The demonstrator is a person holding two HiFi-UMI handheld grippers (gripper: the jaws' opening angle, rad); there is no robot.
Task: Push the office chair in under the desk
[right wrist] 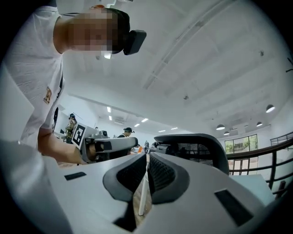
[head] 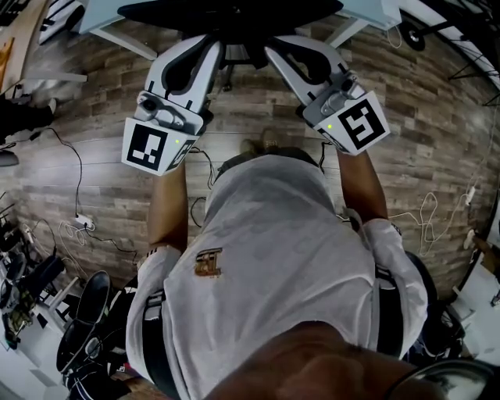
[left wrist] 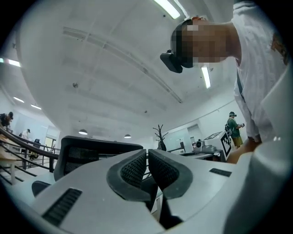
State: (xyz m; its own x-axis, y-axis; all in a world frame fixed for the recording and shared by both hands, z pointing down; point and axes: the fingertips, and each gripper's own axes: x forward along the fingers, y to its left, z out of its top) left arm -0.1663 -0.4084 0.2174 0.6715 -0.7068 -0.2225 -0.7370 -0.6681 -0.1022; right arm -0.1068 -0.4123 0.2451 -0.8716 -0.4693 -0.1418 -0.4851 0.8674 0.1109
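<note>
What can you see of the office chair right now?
The office chair is black, with a curved frame around a mesh backrest, upright in both gripper views. In the head view it sits at the top, by the pale desk. The left tool and right tool, both shut, point at its back; contact unclear.

No legible writing is found in any view.

Black-and-white square patterns are carried on the left cube and the right cube, but no letters or numbers can be read from them. A small gold emblem is printed on the white shirt. It is too blurred to be deciphered.
</note>
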